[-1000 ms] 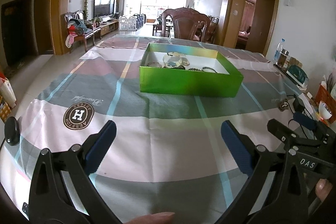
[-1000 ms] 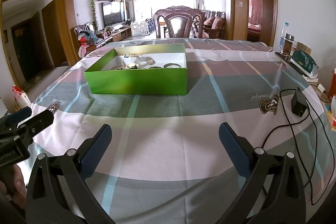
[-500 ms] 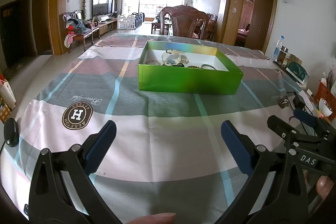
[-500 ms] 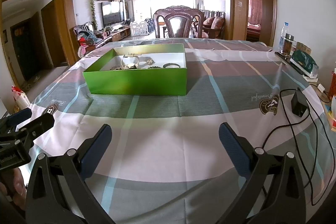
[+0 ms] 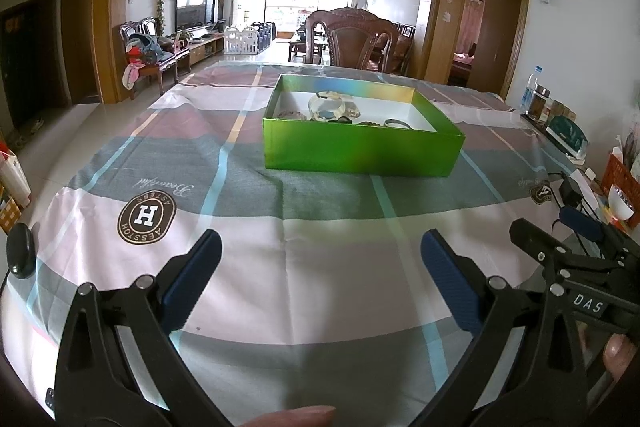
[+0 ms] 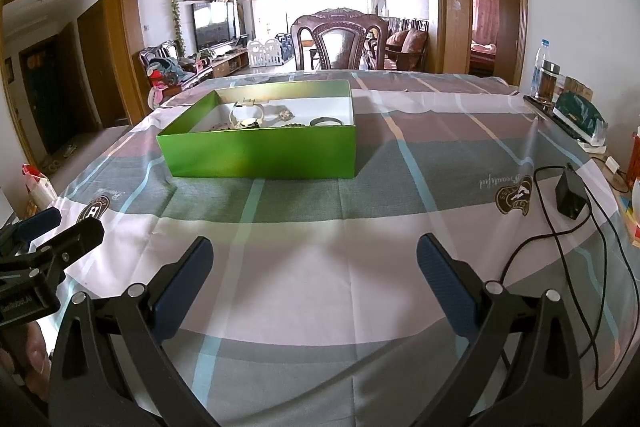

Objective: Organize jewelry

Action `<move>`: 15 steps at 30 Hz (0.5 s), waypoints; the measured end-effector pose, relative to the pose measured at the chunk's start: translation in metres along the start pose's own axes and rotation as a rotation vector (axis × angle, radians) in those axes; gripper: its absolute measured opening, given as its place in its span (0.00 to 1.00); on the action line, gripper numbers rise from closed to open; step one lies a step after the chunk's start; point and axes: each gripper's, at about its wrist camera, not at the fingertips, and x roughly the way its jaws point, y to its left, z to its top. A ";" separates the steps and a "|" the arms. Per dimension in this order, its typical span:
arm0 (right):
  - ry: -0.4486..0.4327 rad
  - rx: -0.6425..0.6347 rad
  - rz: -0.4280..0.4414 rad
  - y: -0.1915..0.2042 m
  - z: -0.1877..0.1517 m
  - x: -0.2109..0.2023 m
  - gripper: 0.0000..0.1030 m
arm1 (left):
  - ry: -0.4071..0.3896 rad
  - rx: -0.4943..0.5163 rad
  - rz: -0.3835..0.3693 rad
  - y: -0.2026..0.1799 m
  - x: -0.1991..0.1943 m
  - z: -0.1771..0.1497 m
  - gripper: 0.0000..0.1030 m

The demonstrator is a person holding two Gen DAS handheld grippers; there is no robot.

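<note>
A checked cloth (image 5: 320,267) in pink, grey and green bands covers the surface, printed with a round brown "H" emblem (image 5: 146,214) near its left side. On the right part lie a small black adapter (image 6: 570,195) and its trailing black cable (image 6: 560,247), with a dark green case (image 6: 578,115) and a water bottle (image 6: 542,67) along the far right edge. Behind the surface stands a carved wooden chair (image 6: 340,41), and farther back in the room a television (image 6: 212,25).
</note>
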 end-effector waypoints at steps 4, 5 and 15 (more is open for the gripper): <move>0.000 0.000 -0.001 0.000 0.000 0.000 0.97 | 0.001 0.000 0.000 0.000 0.000 0.000 0.96; 0.000 0.000 -0.002 0.000 0.000 0.001 0.97 | 0.001 0.000 0.001 0.000 0.000 0.000 0.96; 0.005 0.002 0.001 0.000 -0.001 0.001 0.97 | 0.001 0.004 0.002 0.000 0.000 -0.001 0.96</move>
